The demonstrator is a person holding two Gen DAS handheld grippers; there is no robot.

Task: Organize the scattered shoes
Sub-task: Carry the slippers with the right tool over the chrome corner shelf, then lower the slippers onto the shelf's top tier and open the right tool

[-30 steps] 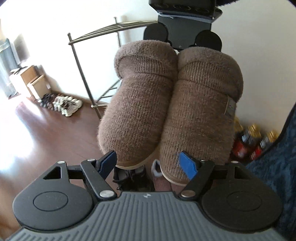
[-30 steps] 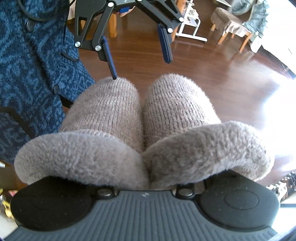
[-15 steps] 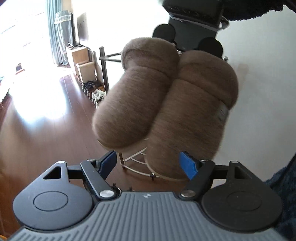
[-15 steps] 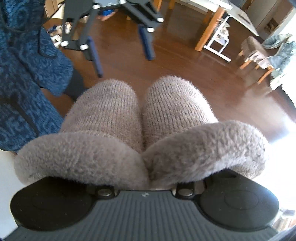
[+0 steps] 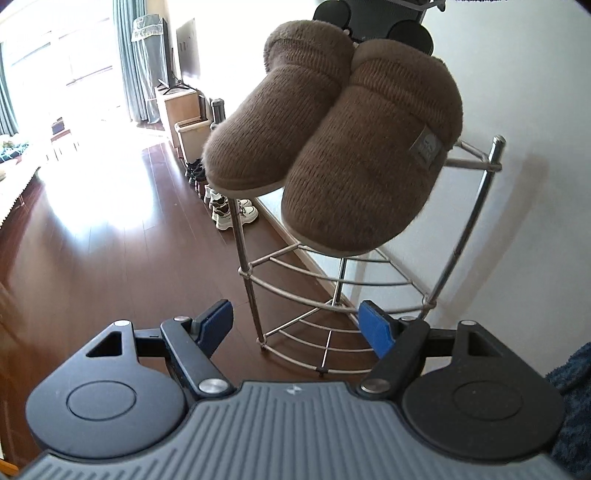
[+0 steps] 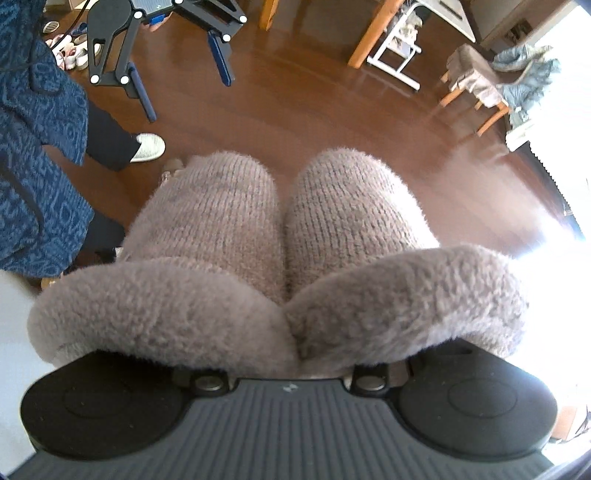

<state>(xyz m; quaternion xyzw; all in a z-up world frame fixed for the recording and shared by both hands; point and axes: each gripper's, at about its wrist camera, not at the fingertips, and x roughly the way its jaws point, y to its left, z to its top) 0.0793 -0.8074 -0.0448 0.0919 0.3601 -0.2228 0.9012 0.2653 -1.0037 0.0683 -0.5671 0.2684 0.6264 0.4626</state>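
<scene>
The wire shoe rack (image 5: 332, 291) stands against the wall. The pair of brown knitted slippers (image 5: 332, 147) hangs above it, clamped in the right claw (image 6: 291, 369). The left claw (image 5: 295, 325) is wide, empty. The grey side label (image 5: 425, 146) is unreadable.

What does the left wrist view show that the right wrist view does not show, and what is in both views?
Only the left wrist view shows the metal corner rack, shoes lined along the wall and the slippers' grey label. Only the right wrist view shows a wooden table leg, a stool and the person's white shoe. Both show the brown slippers, clamped together in the right gripper, and the left gripper, open and empty.
</scene>
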